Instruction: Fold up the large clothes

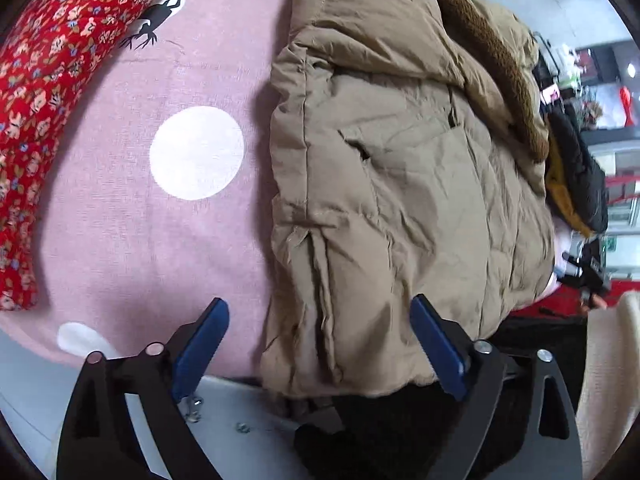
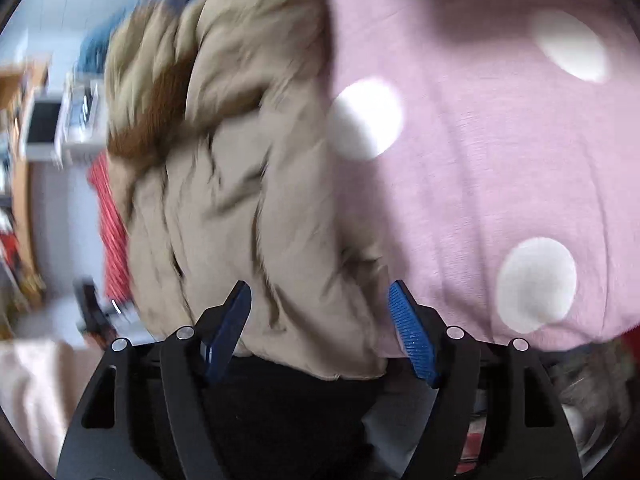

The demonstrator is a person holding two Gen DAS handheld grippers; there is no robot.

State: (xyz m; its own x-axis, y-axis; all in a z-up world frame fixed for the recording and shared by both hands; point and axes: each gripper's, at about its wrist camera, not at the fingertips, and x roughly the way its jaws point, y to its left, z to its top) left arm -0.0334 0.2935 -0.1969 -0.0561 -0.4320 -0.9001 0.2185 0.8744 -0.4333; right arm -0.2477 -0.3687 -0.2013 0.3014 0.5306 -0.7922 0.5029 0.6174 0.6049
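A tan puffer coat (image 1: pixel 384 184) lies bundled on a pink sheet (image 1: pixel 120 208) printed with big white dots, its quilted panels creased and doubled over one another, a brown fleecy collar (image 1: pixel 492 60) running along its far side. In the left wrist view the coat fills the right half of the bed, and its near hem hangs just over the bed edge above something black. The left gripper (image 1: pixel 320 344) hovers over that near hem with its 2 blue pads spread wide; one pad sits over bare pink sheet, the other over the coat, and neither pad pinches any cloth, so it has hold of nothing. A red floral fabric (image 1: pixel 44 80) lies along the far left of the sheet, apart from the coat, and a black garment with mustard lining (image 1: pixel 576 184) rests beyond the collar. The right wrist view is smeared by motion. There the coat (image 2: pixel 240 184) lies to the left with pink sheet (image 2: pixel 480 184) to the right, and the right gripper (image 2: pixel 320 328) stands with its jaws well apart above the coat's near corner, the fabric lying between the pads but untouched by them. A cream sleeve (image 1: pixel 612 380) shows at the right edge of the left view.
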